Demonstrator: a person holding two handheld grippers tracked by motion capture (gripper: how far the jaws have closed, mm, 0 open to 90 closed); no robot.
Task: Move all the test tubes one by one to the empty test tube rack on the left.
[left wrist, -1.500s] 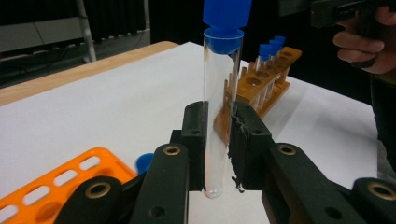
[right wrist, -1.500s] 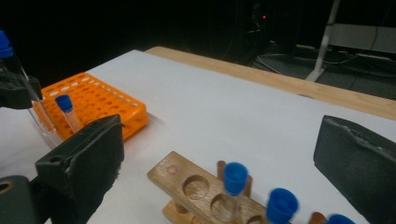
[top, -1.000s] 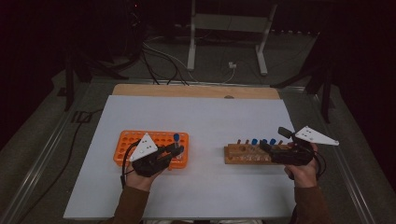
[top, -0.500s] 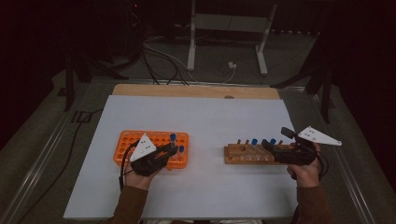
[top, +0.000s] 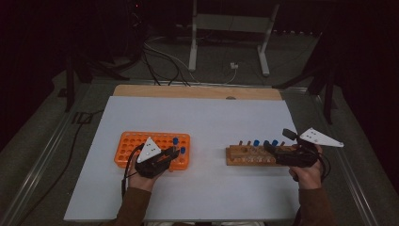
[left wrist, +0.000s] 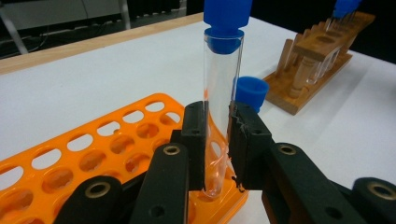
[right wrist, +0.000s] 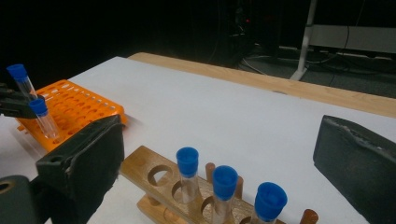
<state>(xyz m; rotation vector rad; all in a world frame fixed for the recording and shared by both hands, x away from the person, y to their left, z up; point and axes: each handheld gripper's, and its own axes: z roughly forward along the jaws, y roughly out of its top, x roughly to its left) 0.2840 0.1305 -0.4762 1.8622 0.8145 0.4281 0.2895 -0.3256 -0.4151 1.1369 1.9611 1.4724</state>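
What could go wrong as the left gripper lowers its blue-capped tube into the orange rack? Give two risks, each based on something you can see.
1. The left gripper clamps the glass tube low on its body, at the orange rack; a tilt could jam it against a hole rim or crack it.
2. A second capped tube stands just behind, so the jaws might knock it when they open or pull away.
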